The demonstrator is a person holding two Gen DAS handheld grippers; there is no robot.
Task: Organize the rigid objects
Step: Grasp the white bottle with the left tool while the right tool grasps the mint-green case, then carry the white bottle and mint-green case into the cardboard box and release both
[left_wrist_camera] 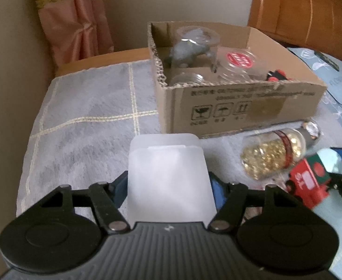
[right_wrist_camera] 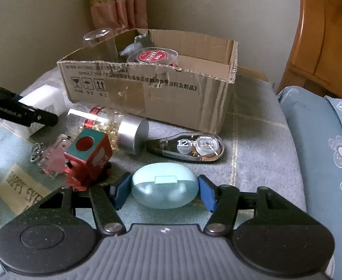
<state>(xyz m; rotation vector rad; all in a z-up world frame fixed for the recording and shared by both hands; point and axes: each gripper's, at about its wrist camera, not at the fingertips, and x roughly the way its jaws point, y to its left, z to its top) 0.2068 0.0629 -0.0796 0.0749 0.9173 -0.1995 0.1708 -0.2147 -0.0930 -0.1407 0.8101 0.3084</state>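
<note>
Both claws point steeply downward: the left claw (left_wrist_camera: pixel 168 184) clamps a frosted white box (left_wrist_camera: pixel 168 177), the right claw (right_wrist_camera: pixel 164 192) grips a pale blue case (right_wrist_camera: pixel 165 191).

One cardboard box (right_wrist_camera: pixel 147 98); one frosted white box (left_wrist_camera: pixel 168 179); one teal case (right_wrist_camera: pixel 165 191); one correction tape (right_wrist_camera: pixel 194 148); one bead bottle (left_wrist_camera: pixel 273 156)
</note>
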